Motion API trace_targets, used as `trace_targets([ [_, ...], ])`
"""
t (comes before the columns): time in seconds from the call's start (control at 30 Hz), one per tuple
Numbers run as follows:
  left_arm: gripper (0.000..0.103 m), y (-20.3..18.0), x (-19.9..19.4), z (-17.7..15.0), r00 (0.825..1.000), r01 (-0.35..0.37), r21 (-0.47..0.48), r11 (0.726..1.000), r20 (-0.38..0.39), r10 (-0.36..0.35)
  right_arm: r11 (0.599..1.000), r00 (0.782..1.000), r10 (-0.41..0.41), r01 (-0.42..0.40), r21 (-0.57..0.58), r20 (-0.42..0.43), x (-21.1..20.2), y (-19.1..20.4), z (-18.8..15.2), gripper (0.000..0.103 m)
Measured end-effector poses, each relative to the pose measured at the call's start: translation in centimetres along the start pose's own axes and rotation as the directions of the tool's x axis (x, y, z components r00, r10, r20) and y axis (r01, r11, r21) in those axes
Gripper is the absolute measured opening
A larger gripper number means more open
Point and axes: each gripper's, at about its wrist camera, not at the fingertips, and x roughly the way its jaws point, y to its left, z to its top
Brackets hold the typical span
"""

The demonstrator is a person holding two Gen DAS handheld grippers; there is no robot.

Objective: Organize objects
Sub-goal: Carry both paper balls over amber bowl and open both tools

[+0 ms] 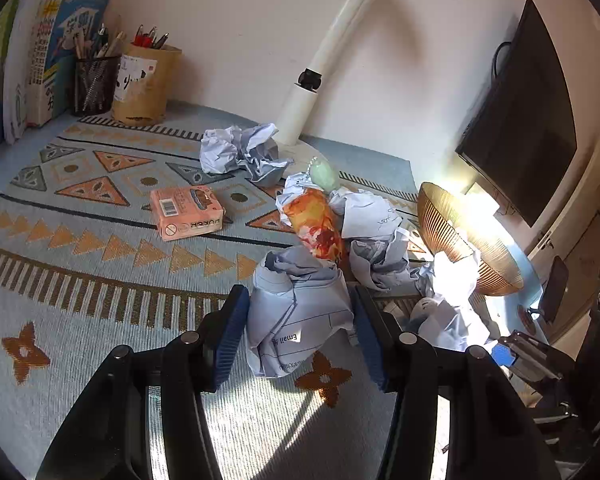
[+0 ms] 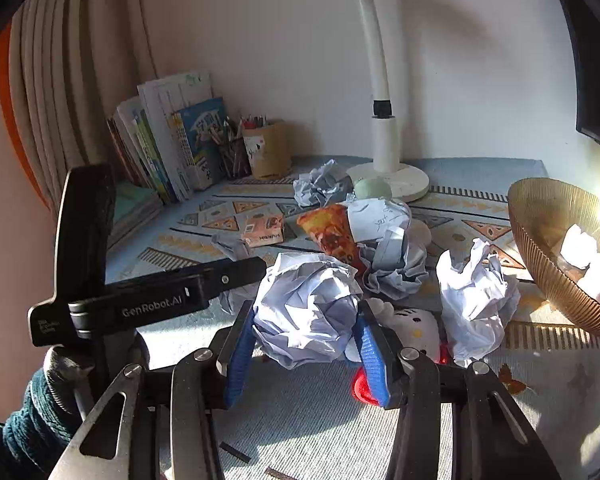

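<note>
Crumpled paper balls lie scattered over the patterned cloth (image 1: 80,240) that covers the counter. One printed ball (image 1: 296,316) sits between the blue pads of the left gripper (image 1: 300,336), resting on the cloth; the jaws are clamped on it, both pads pressing its sides. A second ball (image 2: 308,308) is clamped in the jaws of the right gripper (image 2: 306,354), pads indenting both flanks; it appears raised clear of the cloth, though contact below cannot be confirmed.

Loose paper noted: one ball (image 1: 240,152) near the white lamp base (image 2: 396,184), one (image 1: 376,236) beside the orange-printed tube packet (image 1: 316,224), and one bright ball (image 2: 476,296) just beside the ribbed amber bowl (image 2: 548,248). The bowl stands at the right edge of the cloth and holds white crumpled pieces (image 2: 588,260).

A white plush cat toy (image 2: 412,332) lies directly behind the right gripper's ball, partly hidden. A pale green rounded item (image 2: 372,188) sits near the lamp base. A pink boxed item (image 1: 186,212) lies flat on the cloth, well apart from the paper. At the rear left: upright books (image 2: 168,144), a mesh pen cup (image 1: 94,84) and a brown pen holder (image 1: 144,84), touching each other.

A gloved hand (image 2: 60,376) supports the left gripper's body in the right wrist view.
</note>
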Motion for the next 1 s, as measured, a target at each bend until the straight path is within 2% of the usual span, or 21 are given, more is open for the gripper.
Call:
trace_targets([
  [0.1,0.05,-0.2,0.1,0.0,1.0,0.006,0.012,1.0,-0.008,-0.006,0.979,0.986,0.134,-0.146,0.14,0.097,-3.2,-3.7,1.3,0.047],
  [0.17,0.05,-0.5,0.1,-0.1,1.0,0.001,0.024,1.0,-0.009,-0.001,0.954,0.973,0.171,-0.202,0.221,0.154,-4.8,-6.4,1.3,0.047],
  [0.2,0.05,-0.6,0.1,-0.1,1.0,-0.004,0.029,1.0,-0.006,0.005,0.948,0.972,0.159,-0.199,0.248,0.171,-5.5,-7.5,1.2,0.047],
  [0.27,0.05,-0.9,0.0,-0.1,1.0,-0.018,0.04,0.999,-0.003,0.018,0.957,0.983,0.083,-0.124,0.263,0.163,-6.4,-8.9,0.8,0.048],
  [0.33,0.05,-1.4,0.1,0.0,0.999,-0.033,0.063,0.997,-0.007,0.033,0.967,0.992,-0.066,0.037,0.252,0.106,-6.4,-9.7,0.2,0.048],
  [0.37,0.05,-1.8,0.1,-0.1,0.999,-0.044,0.077,0.996,-0.005,0.044,0.963,0.986,-0.155,0.135,0.235,0.069,-6.0,-9.9,-0.2,0.048],
  [0.43,0.05,-2.6,0.1,-0.1,0.999,-0.046,0.095,0.994,0.011,0.045,0.933,0.95,-0.314,0.308,0.186,-0.001,-4.5,-10.5,-1.2,0.048],
  [0.5,0.05,-3.1,0.4,0.1,1.0,-0.026,0.073,0.997,0.012,0.025,0.899,0.907,-0.417,0.42,0.121,-0.055,-2.6,-10.8,-1.9,0.048],
  [0.6,0.05,-3.3,1.3,0.2,1.0,0.007,0.034,0.999,0.008,-0.008,0.881,0.883,-0.461,0.467,0.069,-0.087,-1.2,-10.9,-2.6,0.048],
  [0.67,0.05,-3.6,2.0,-0.1,1.0,-0.03,0.049,0.998,-0.005,0.031,0.876,0.877,-0.477,0.479,0.049,-0.059,-1.4,-10.5,-2.6,0.048],
  [0.73,0.05,-4.0,1.9,-0.2,0.999,-0.032,0.065,0.997,0.002,0.032,0.872,0.872,-0.483,0.487,0.047,-0.078,-1.1,-10.8,-2.9,0.048],
  [0.9,0.05,-4.0,1.8,-0.3,0.999,-0.032,0.066,0.997,0.006,0.032,0.877,0.878,-0.475,0.478,0.052,-0.055,-1.6,-10.5,-2.9,0.048],
  [0.93,0.05,-3.9,1.8,-0.3,0.999,-0.032,0.06,0.998,0.009,0.032,0.881,0.883,-0.467,0.469,0.06,-0.045,-2.1,-10.4,-2.9,0.048],
  [1.0,0.05,-4.1,1.7,-0.1,0.999,-0.047,0.055,0.997,0.011,0.047,0.9,0.908,-0.419,0.418,0.125,-0.02,-3.9,-10.6,-2.3,0.048],
])
